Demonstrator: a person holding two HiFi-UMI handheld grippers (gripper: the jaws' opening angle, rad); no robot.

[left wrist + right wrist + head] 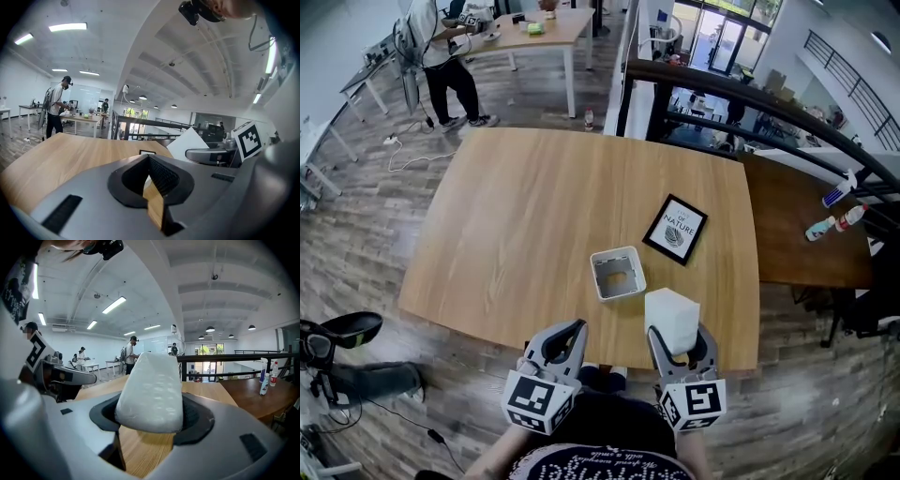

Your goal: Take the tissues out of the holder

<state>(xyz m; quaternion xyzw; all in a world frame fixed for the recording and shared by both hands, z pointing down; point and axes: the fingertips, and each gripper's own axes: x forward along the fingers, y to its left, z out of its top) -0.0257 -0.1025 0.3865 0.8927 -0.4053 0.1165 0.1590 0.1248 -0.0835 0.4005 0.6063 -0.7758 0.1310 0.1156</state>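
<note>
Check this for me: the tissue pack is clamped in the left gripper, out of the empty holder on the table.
Not right. The tissue pack is clamped in the right gripper, not the left, as the right gripper view shows. It is out of the empty holder on the table.

A broad light table [534, 216] stands on a grey-brown plank floor [356, 253]. A darker table [797, 248] adjoins its right side, with bottles [848, 217] towards that table's right end. Beyond, a black railing [750, 98] curves across the far right, with bright glass doors [722, 37] behind it. At far left a person [441, 52] stands by another pale table [558, 28], and a white cable [412, 157] trails on the floor nearby. A black seat [347, 328] sits near left. Overhead is a white ceiling [187, 61] with strip lights [68, 27] lit.
</note>
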